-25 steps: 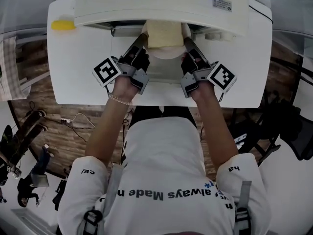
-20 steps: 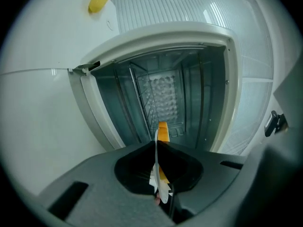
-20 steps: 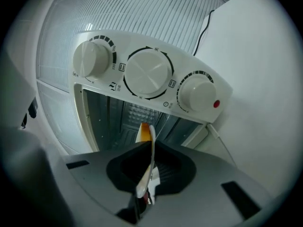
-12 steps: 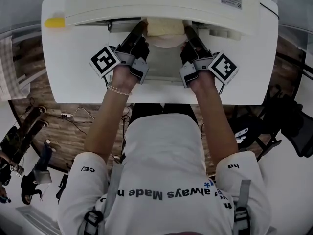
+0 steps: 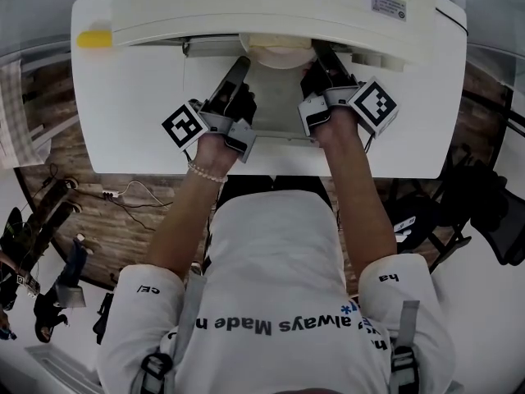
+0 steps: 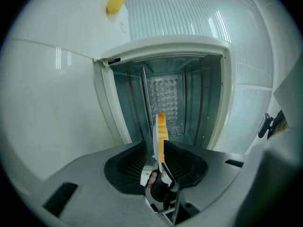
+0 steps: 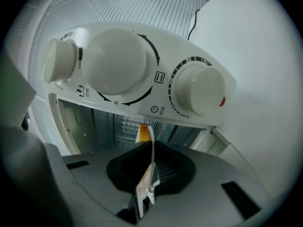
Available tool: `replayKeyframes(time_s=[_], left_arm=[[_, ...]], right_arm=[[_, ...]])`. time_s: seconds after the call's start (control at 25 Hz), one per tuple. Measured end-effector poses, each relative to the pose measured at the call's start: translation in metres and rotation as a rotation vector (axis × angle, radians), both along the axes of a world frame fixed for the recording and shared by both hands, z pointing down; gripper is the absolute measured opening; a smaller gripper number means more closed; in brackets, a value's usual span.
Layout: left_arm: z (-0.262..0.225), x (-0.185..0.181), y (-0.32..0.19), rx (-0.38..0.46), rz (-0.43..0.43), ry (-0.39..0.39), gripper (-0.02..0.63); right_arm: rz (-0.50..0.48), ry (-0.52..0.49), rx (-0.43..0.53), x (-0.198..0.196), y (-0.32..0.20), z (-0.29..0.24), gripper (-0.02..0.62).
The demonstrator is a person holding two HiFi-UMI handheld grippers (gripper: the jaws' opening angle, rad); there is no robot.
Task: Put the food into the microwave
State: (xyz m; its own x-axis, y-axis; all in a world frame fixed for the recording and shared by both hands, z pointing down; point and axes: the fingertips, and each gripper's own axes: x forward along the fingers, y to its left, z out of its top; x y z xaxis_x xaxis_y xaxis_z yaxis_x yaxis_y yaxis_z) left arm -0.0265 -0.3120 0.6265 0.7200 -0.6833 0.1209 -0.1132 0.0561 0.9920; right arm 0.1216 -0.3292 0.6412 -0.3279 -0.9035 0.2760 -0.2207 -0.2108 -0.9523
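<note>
A white plate (image 5: 279,54) with a yellowish slice of food pokes out from under the top of the white microwave (image 5: 271,11); most of it is hidden inside the cavity. My left gripper (image 5: 239,64) is shut on the plate's left rim and my right gripper (image 5: 320,54) is shut on its right rim. In the left gripper view the plate (image 6: 155,136) stands edge-on between the shut jaws of my left gripper (image 6: 158,148), with the yellow food (image 6: 162,129) in front of the open cavity. In the right gripper view, my right gripper (image 7: 150,161) pinches the rim below the orange food (image 7: 142,132).
The microwave's open door (image 5: 275,97) lies flat between my hands on the white table (image 5: 131,113). A yellow object (image 5: 93,38) sits at the table's far left. Three white knobs (image 7: 116,60) are close above the right gripper.
Both grippers have pushed forward with the plate. The food, seen in front of the microwave earlier, is now almost wholly under its top.
</note>
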Motion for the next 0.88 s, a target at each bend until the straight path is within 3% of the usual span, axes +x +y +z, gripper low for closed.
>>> replayKeyframes(time_s=[0.24, 0.32, 0.56, 0.68, 0.88], left_arm=[[0.001, 0.029, 0.008, -0.007, 0.034, 0.025, 0.089], [0.003, 0.034, 0.008, -0.022, 0.034, 0.003, 0.038], [0.003, 0.033, 0.002, -0.055, -0.018, 0.019, 0.021], [0.001, 0.033, -0.001, -0.059, -0.032, 0.022, 0.020], [0.001, 0.034, -0.003, -0.050, -0.029, 0.020, 0.020]], right_arm=[[0.001, -0.001, -0.001, 0.000, -0.006, 0.003, 0.023], [0.002, -0.006, -0.001, 0.000, -0.006, 0.003, 0.023], [-0.007, -0.026, 0.022, -0.001, -0.008, 0.002, 0.025], [-0.011, -0.062, 0.031, -0.005, -0.001, -0.005, 0.095], [-0.098, -0.054, 0.048, -0.028, 0.024, -0.011, 0.100]])
